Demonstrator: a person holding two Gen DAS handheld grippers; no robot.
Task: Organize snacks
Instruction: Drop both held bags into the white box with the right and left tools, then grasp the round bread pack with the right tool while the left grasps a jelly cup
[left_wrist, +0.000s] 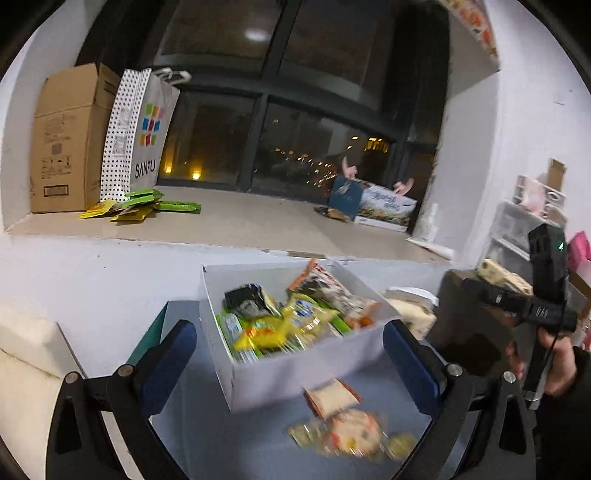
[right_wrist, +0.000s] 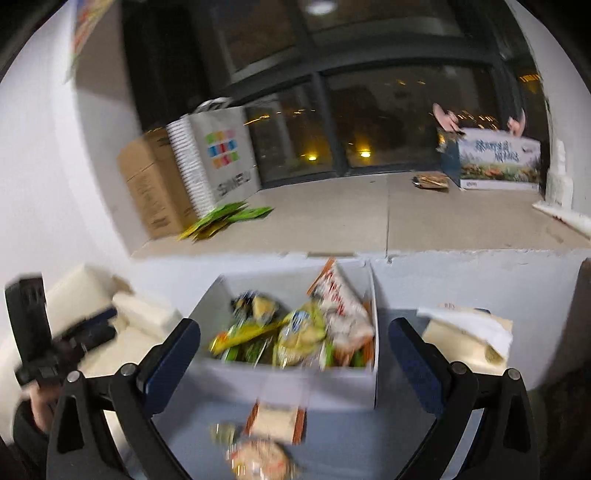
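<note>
Standing wide apart, the jaws of the left gripper (left_wrist: 290, 356) hold nothing; the white box (left_wrist: 295, 373) of snacks sits between and beyond its blue pads (left_wrist: 168, 365), not touched by them. The right gripper (right_wrist: 295, 360) is spread just as wide and is likewise empty, with the same box (right_wrist: 291, 387) ahead of it at 12 o'clock.

In the left view the box is packed with packets: a yellow bag (left_wrist: 273, 334) in the middle, a black-and-white packet (left_wrist: 245, 299) at its 11 o'clock, and a tall orange-edged pack (left_wrist: 328, 288) leaning at the 1 o'clock corner. On the blue-grey surface (left_wrist: 229, 450) in front of the box, at 6 o'clock, lie two loose snacks: a flat tan packet (left_wrist: 332, 398) just beside the box wall, and a round blurred one (left_wrist: 354, 434) nearer the camera. The right view shows them too, though motion blur hides their print.

Behind, on the window ledge (left_wrist: 251, 221), green and yellow sachets (left_wrist: 144, 205) lie at 10 o'clock beside a dotted paper bag (left_wrist: 138, 136) and a cardboard carton (left_wrist: 68, 140). A printed box (left_wrist: 384, 205) stands at 2 o'clock.

At 3 o'clock in the left view a hand (left_wrist: 557, 365) grips the other tool's handle.
</note>
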